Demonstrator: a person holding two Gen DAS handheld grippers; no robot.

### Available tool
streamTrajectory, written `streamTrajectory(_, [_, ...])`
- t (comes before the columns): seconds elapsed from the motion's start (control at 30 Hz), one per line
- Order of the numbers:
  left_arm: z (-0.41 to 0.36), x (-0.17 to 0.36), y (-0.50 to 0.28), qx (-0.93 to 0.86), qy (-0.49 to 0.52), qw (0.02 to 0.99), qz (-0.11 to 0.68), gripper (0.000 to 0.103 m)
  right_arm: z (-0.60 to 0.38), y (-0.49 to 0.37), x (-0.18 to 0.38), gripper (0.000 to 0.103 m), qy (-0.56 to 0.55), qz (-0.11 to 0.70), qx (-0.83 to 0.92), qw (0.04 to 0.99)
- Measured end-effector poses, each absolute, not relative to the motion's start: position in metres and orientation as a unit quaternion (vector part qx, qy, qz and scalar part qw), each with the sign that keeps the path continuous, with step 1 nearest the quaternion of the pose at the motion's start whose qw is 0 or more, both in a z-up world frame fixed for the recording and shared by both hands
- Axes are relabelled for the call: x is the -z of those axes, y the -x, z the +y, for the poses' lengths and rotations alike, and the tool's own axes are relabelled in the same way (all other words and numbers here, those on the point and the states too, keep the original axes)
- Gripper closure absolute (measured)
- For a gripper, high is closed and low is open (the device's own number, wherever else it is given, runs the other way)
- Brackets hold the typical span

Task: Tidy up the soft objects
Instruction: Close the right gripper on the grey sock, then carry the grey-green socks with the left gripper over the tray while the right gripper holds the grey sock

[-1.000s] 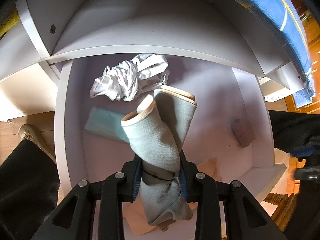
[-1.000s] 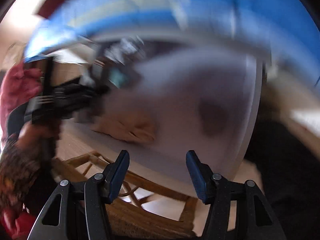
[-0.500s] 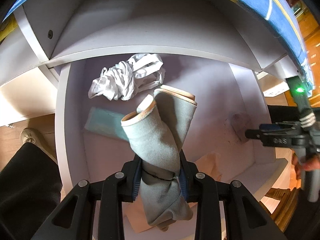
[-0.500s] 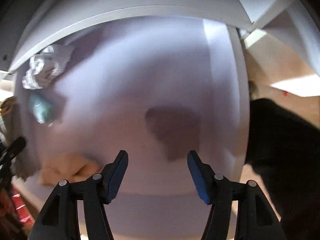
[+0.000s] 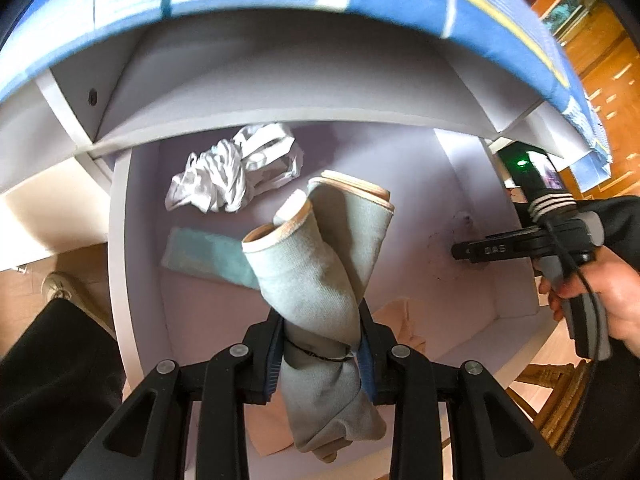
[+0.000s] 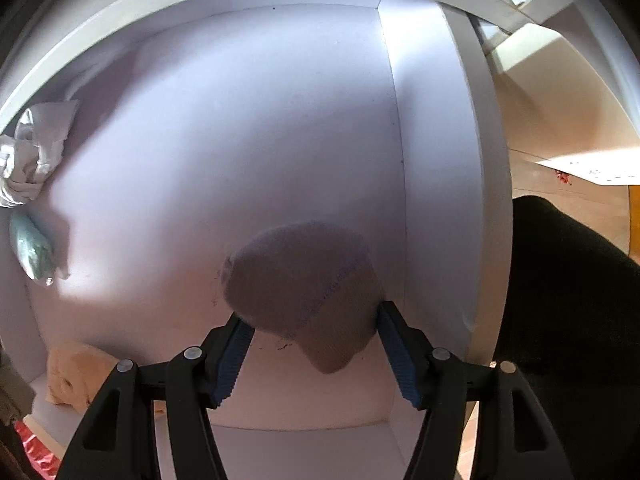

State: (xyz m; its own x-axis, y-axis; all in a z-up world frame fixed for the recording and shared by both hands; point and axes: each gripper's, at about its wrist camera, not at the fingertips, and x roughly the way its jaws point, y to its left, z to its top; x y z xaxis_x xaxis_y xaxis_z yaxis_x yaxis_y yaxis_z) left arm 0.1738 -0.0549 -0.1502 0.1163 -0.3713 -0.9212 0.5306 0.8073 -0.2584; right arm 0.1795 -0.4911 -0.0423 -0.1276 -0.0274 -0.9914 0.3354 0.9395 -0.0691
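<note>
Pale sage-green knit is what you are pinching in your left gripper [image 5: 320, 354]: its jaws are clamped tight on the twisted middle of a pair of green socks [image 5: 316, 280], whose peach-trimmed cuffs are standing up above the pads while the toes are hanging below them. You are holding that bundle over a white drawer [image 5: 120, 264] pulled out under a white shelf. Inside the drawer, toward the back left, a crumpled white cloth [image 5: 232, 176] is lying, and just in front of it a flat teal cloth [image 5: 204, 256] is resting on the floor of the drawer, partly hidden behind the socks. A peach cloth [image 6: 76, 376] is sitting near the front of the drawer. Further right, a brownish-grey knit piece [image 6: 304, 284] is lying close to the right wall of the drawer, and your right gripper [image 6: 316, 344] is pointing down onto it. Its jaws have just been opening and are standing apart on either side of the knit piece, with its lower part between the blue pads; whether the pads are touching it you cannot tell. Your right hand [image 5: 600, 292] is wrapping the gripper's handle.
</note>
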Motion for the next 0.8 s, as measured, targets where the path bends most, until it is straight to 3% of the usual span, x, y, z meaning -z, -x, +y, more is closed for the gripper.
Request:
streamTrajectory(0.4, [-0.059, 0.131, -0.169, 0.320, -0.080, 0.764, 0.555, 0.071, -0.469, -0.190, 0.045, 0.053, -0.068, 0.747, 0.111, 0.652])
streamTrajectory(0.8, [-0.067, 0.099, -0.162, 0.341, -0.078, 0.786, 0.510, 0.071, -0.462, -0.199, 0.042, 0.054, -0.115, 0.747, 0.075, 0.650])
